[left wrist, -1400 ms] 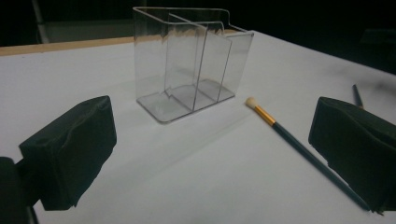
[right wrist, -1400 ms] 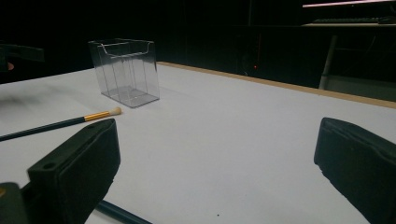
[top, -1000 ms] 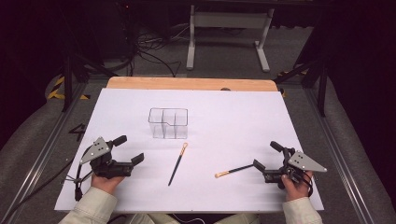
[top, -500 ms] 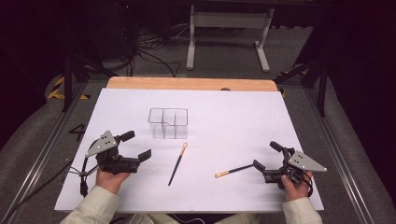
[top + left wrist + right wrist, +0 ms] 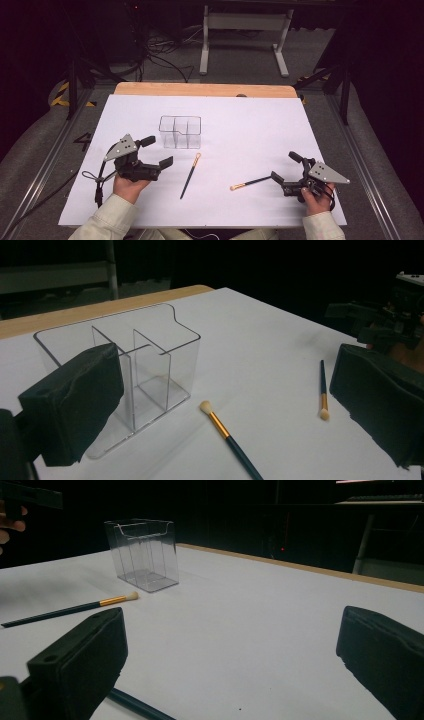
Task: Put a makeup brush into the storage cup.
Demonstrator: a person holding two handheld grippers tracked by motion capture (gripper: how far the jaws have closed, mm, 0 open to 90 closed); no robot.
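The left gripper (image 5: 156, 152), jaws wide and empty, is brought toward the near brush (image 5: 190, 175) right of it, below the clear box (image 5: 180, 132); right gripper (image 5: 285, 167) rests wide, empty, by the other brush (image 5: 251, 182).

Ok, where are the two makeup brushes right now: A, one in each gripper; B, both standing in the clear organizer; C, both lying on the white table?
C: both makeup brushes lie flat on the white table, outside the clear organizer.
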